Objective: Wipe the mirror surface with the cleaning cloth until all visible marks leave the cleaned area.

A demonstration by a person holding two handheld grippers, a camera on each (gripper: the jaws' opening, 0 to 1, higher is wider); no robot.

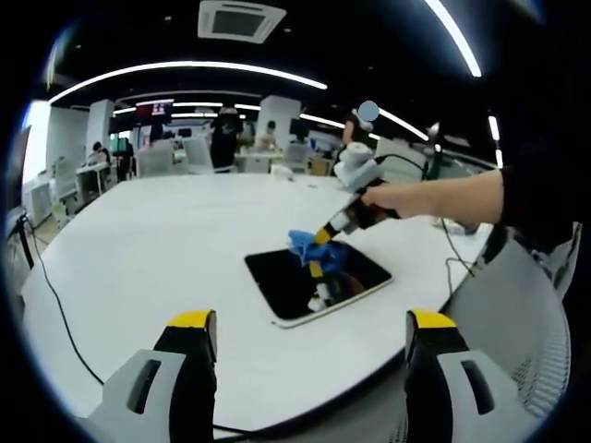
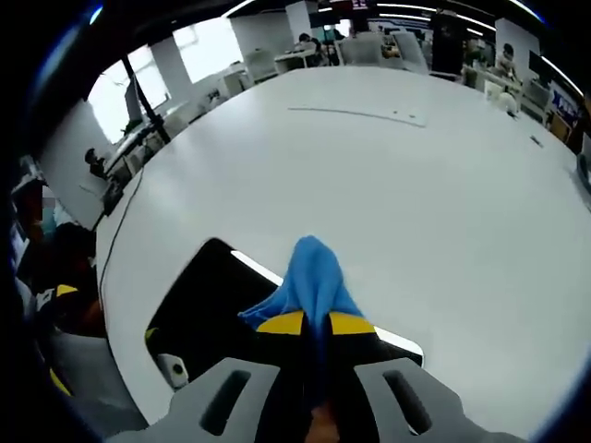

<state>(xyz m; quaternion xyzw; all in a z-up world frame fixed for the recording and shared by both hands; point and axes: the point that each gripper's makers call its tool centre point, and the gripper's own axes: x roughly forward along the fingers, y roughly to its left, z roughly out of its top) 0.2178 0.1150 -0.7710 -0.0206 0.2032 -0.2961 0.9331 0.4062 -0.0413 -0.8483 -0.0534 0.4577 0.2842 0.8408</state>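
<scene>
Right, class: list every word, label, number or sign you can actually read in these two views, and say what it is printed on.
None can be read.
Red-lit screen at the far end of the room, left gripper view: too blurred to read.
Blue signs at the right edge, right gripper view: lettering too small to read.
Mirror, blue cloth, white table: no text visible.

Open-plan office. A large white table (image 1: pixel 166 240) with rounded corners fills the foreground; a black cable (image 1: pixel 65 323) crosses its near-left corner. Curved ceiling light strips (image 1: pixel 185 69), a ceiling air-conditioning vent (image 1: pixel 242 18), desks (image 1: pixel 92 175) and bright windows (image 2: pixel 217 46) lie beyond.
</scene>
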